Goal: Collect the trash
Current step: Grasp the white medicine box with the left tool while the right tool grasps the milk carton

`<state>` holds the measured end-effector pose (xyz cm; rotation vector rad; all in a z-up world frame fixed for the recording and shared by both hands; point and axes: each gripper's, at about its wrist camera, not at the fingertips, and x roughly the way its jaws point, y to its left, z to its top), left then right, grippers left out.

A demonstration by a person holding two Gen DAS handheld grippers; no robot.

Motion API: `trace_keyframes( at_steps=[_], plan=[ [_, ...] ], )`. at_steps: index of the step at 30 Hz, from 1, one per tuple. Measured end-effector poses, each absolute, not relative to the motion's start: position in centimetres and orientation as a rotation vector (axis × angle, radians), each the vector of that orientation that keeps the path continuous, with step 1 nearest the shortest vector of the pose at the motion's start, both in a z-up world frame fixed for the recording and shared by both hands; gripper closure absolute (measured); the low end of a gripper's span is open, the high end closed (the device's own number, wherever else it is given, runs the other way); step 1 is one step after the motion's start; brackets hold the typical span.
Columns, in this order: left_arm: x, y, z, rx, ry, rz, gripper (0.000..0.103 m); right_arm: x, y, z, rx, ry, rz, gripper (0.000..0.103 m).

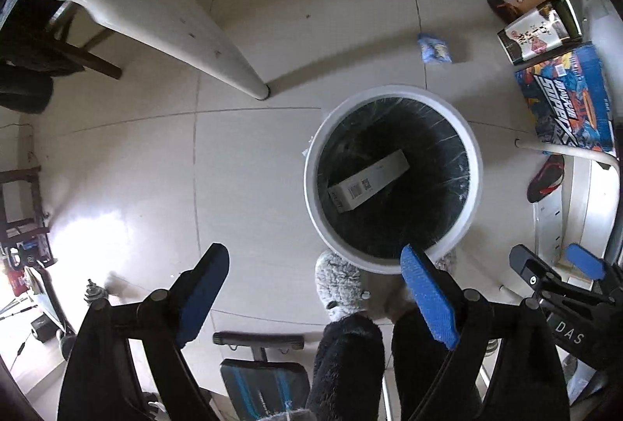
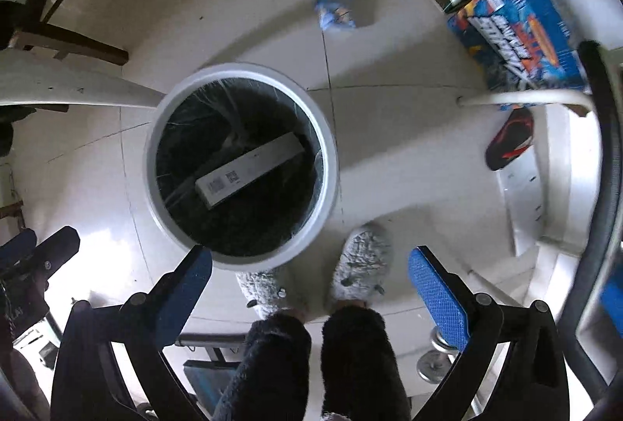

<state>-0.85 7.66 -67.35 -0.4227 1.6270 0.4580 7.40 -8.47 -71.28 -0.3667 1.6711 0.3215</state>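
Presently both tongs hang over the tiled floor, spread wide and holding nothing. The left tongs hover with one blue pad overlapping the near rim of the round white bin with a black liner; the right tongs hover just beside it. A long white cardboard box lies slanted inside the bin. A crumpled blue wrapper lies on the floor beyond the bin, well apart from both tongs.

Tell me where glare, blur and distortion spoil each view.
Left wrist view: glare whitens the floor at left; fisheye bows the table edge. Right wrist view: the right border smears with motion blur around a dark tube; the bin stays sharp, its liner dark.
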Motion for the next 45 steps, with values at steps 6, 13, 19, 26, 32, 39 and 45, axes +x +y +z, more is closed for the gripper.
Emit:
trace_keyframes(
  at_steps=[6, 13, 19, 26, 32, 39, 45],
  plan=[
    [-2.3, 7.4, -61.1, -0.451, 1.612, 0.456, 0.013, 6.5, -9.0, -63.0, -0.382, 1.632, 0.338, 0.001],
    [-4.4, 6.8, -51.6, -0.478, 1.565, 0.445, 0.013, 4.8, -9.1, -52.8, -0.380, 1.596, 0.376, 0.001],
    [-5.8, 7.2, -43.6, -0.487, 1.513, 0.457, 0.013, 3.9, -9.1, -43.9, -0.328, 1.585, 0.389, 0.001],
    [-3.5, 8.2, -35.3, -0.440, 1.374, 0.494, 0.013, 7.2, -9.0, -33.5, -0.163, 1.512, 0.375, 0.001],
    [3.7, 9.9, -31.4, -0.382, 1.280, 0.506, 0.013, 15.8, -10.4, -27.8, -0.020, 1.429, 0.290, 0.001],
    [14.2, 11.3, -29.8, -0.347, 1.261, 0.520, 0.013, 29.5, -12.0, -29.4, 0.163, 1.464, 0.169, 0.001],
    [25.5, 13.0, -29.0, -0.195, 1.305, 0.455, 0.013, 38.0, -11.0, -35.5, 0.299, 1.610, 0.073, 0.013]
  ],
)
